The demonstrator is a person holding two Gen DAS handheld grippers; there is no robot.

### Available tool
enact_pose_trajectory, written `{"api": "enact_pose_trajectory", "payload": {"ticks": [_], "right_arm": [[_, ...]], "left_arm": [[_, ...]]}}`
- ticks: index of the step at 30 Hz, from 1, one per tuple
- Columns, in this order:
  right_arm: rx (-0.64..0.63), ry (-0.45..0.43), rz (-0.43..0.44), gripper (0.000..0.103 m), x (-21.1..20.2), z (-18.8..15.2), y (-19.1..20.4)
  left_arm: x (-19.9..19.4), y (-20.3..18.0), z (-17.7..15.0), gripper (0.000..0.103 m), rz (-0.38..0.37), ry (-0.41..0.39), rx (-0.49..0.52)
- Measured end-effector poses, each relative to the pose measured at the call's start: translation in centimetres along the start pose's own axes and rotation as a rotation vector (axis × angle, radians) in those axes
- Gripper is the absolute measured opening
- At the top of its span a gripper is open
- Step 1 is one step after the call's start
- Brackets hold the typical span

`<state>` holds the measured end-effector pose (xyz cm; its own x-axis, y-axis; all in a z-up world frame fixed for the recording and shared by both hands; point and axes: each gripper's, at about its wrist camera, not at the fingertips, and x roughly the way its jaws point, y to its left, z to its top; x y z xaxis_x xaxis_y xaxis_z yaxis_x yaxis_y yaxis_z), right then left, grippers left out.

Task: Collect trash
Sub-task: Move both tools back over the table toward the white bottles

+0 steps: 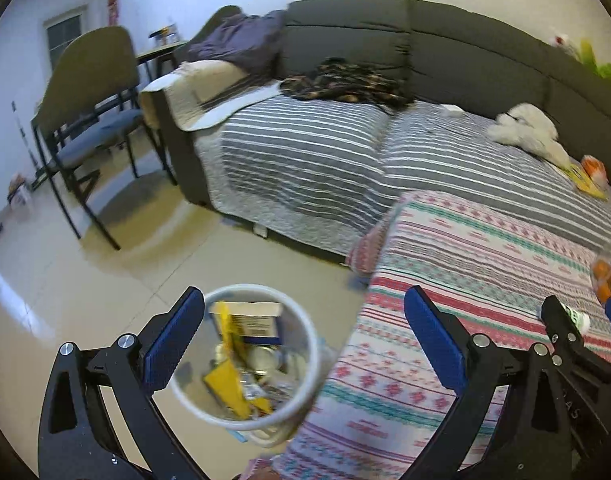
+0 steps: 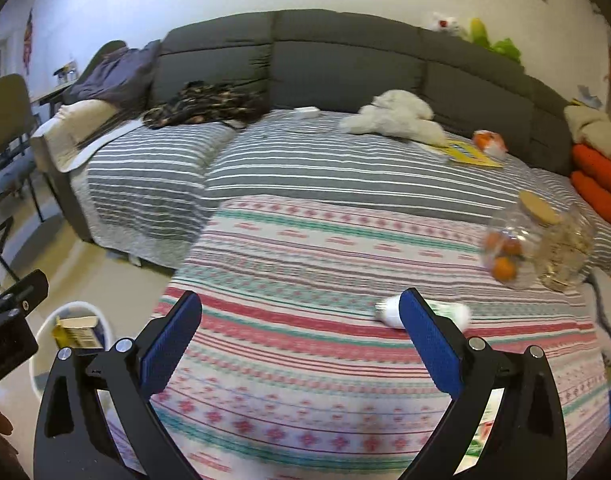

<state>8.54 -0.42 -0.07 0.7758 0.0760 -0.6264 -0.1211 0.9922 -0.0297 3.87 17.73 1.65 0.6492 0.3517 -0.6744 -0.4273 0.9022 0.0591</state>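
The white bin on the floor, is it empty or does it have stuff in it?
It has stuff in it. The white bin holds a cardboard box, yellow wrappers and other scraps, below its rim.

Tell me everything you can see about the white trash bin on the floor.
The white trash bin is round and open-topped, looks like plastic and stands upright on the pale floor, close beside the patterned blanket that hangs off the bed. It is partly filled: a cardboard box with a barcode, yellow wrappers and other small litter lie inside. No gripper touches it.
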Motion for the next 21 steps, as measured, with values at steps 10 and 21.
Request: {"api": "enact_pose_trajectory", "payload": {"ticks": [10, 21], "right_arm": [[0.035, -0.004, -0.108, 0.096, -0.3, -0.9, -6.8], [0.082, 0.029, -0.223, 0.096, 0.1, -2.7, -15.5]], "left_arm": [[-0.3, -7.5, -1.1, 0.096, -0.087, 0.023, 0.088], [-0.3, -15.5, -3.2, 0.096, -0.177, 0.065, 0.213]]}}
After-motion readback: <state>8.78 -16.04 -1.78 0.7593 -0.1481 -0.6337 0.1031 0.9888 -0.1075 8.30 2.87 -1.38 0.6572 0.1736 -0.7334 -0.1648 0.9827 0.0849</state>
